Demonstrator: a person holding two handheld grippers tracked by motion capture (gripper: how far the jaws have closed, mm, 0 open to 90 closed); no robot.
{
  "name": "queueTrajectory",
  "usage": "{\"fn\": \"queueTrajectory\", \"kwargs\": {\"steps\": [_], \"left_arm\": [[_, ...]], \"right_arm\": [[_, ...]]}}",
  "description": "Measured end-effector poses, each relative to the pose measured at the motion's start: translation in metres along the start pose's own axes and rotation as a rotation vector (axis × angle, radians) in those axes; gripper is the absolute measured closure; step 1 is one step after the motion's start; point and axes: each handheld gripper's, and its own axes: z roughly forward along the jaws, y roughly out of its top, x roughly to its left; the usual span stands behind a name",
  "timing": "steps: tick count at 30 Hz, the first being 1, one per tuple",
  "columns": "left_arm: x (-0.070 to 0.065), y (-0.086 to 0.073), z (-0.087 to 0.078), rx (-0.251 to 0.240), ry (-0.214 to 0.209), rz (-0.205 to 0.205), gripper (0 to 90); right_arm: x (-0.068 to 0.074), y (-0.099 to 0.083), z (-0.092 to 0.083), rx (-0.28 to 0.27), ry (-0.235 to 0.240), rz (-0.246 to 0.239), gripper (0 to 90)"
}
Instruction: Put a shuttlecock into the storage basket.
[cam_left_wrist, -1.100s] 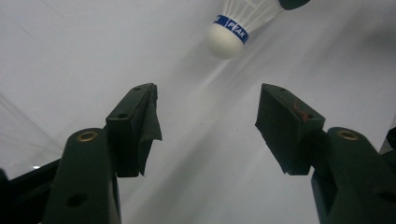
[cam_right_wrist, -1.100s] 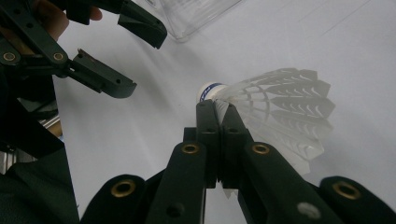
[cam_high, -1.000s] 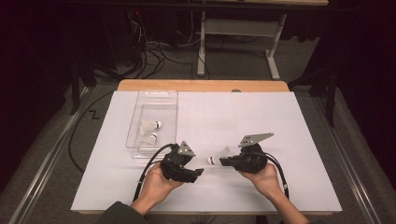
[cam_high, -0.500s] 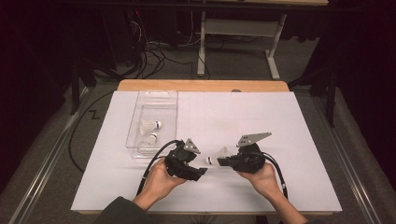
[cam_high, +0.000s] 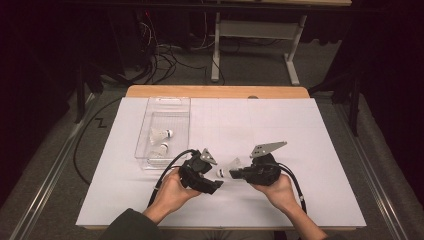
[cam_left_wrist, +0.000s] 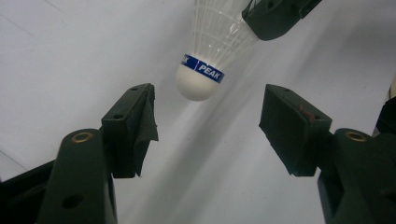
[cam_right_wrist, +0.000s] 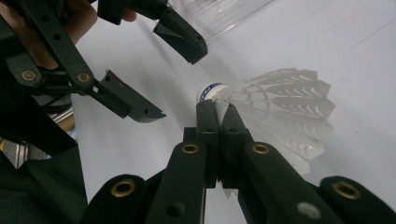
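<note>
Step in hand: hand-over of shuttlecock (cam_right_wrist: 280, 112) above table (cam_high: 325, 200), right of clear bin (cam_high: 145, 145). Right gripper (cam_right_wrist: 217, 109) clenched on feather skirt. Left gripper (cam_left_wrist: 208, 123) released, jaws spread either side of cork. Next, likely: advance, then close on cork.

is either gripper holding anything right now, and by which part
The right gripper is shut on a shuttlecock, pinching its feather skirt near the cork. The left gripper is open, holding nothing; the cork points between its jaws, untouched.

Dark room, grey floor (cam_high: 45, 165), white table (cam_high: 300, 130)
</note>
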Motion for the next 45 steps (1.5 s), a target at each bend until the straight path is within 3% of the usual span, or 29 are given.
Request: {"fn": "queueTrajectory", "kwargs": {"steps": [23,45], "left_arm": [[0.001,0.010,0.014,0.069,0.007,0.034,40.6],[0.003,0.010,0.013,0.095,-0.005,0.037,57.5]], "right_arm": [[0.004,0.004,0.004,-0.002,0.051,-0.022,90.0],[0.006,0.006,0.008,-0.007,0.069,-0.030,90.0]]}}
